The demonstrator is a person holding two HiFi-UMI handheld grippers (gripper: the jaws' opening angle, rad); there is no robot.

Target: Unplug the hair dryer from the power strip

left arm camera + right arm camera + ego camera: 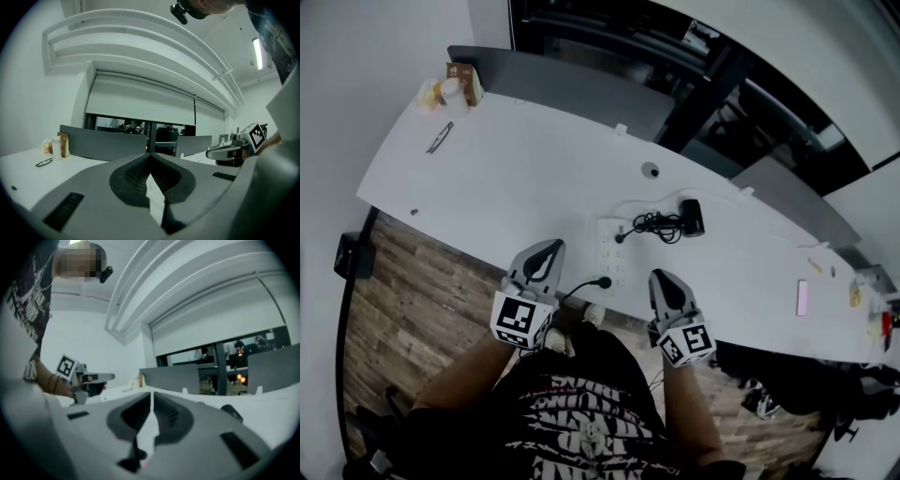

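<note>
Head view looks down on our white desk [516, 178], where the black hair dryer [692, 217] lies beside its bundled cord [656, 225]. The cord's plug [620, 237] sits at the far end of the white power strip [612, 258]. We hold both tools at the desk's near edge, the left gripper [549, 249] just left of the strip and the right gripper [662, 277] just right of it. Each gripper view shows its jaws pressed together on nothing.

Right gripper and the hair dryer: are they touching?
Apart. The head view shows bare white table between the shut right gripper and the hair dryer.
</note>
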